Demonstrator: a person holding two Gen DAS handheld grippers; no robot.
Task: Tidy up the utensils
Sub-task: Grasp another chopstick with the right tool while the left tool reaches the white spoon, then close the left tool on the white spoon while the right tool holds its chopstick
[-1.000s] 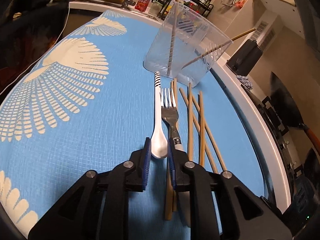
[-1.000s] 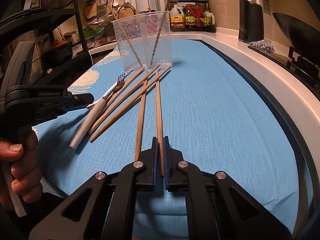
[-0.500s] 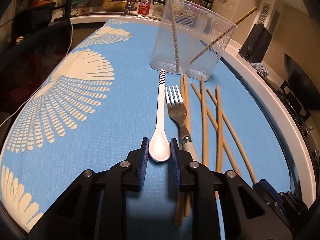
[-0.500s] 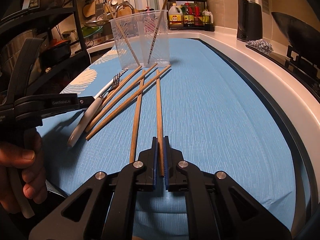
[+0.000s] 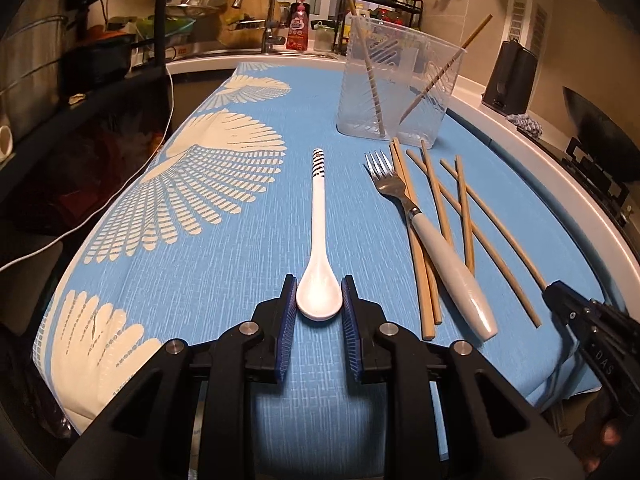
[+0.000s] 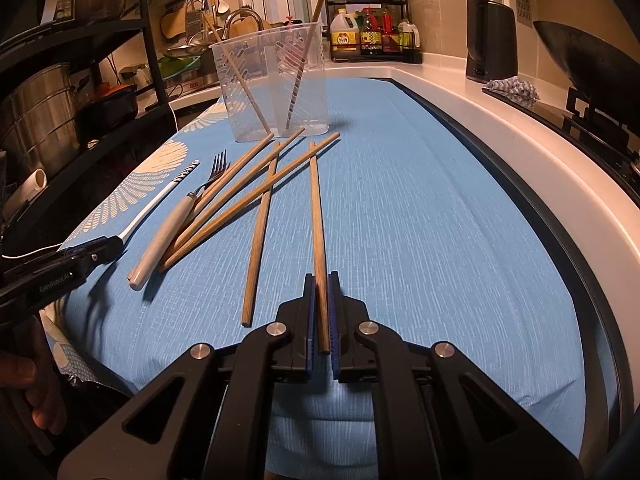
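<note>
Gripping a chopstick, seemingly; left view shows spoon.

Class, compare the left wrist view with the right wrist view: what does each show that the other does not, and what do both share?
Only the left wrist view shows the spoon's bowl sitting between the left gripper's jaws. Only the right wrist view shows the right gripper shut on a chopstick, plus the oil bottles. Both show the clear container holding two chopsticks, the fork and the blue cloth.
</note>
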